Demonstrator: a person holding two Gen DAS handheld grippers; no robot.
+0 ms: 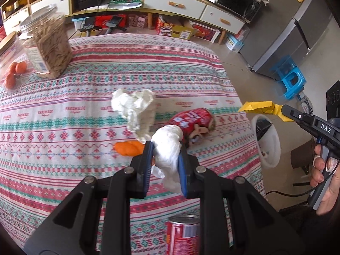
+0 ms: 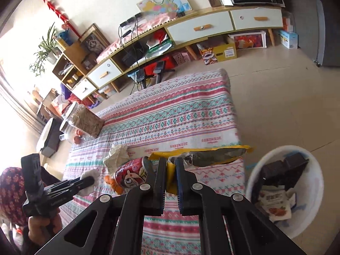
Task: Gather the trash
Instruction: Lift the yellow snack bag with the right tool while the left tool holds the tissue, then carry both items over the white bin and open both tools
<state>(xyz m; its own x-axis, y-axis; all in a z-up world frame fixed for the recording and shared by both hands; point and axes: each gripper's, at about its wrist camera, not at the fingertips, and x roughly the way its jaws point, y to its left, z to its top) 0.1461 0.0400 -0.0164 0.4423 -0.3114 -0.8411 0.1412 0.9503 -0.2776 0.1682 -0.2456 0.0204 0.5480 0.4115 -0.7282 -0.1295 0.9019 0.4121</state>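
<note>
left gripper (image 1: 165,159) is clamped on a white tissue wad (image 1: 167,146) over the table (image 1: 63,127), right gripper (image 2: 171,170) pinching a yellow wrapper (image 2: 201,152) beside the white bin (image 2: 250,182)

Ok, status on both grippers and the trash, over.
Left gripper shut on white tissue wad. Right gripper shut on yellow wrapper. White bin beside table, nothing blocking.

My table (image 1: 63,110), striped patterned cloth: crumpled paper (image 1: 133,108), red snack bag (image 1: 193,121), orange peel (image 1: 128,148), red can (image 1: 183,233), snack jar (image 1: 47,42), tomatoes (image 1: 16,72).
</note>
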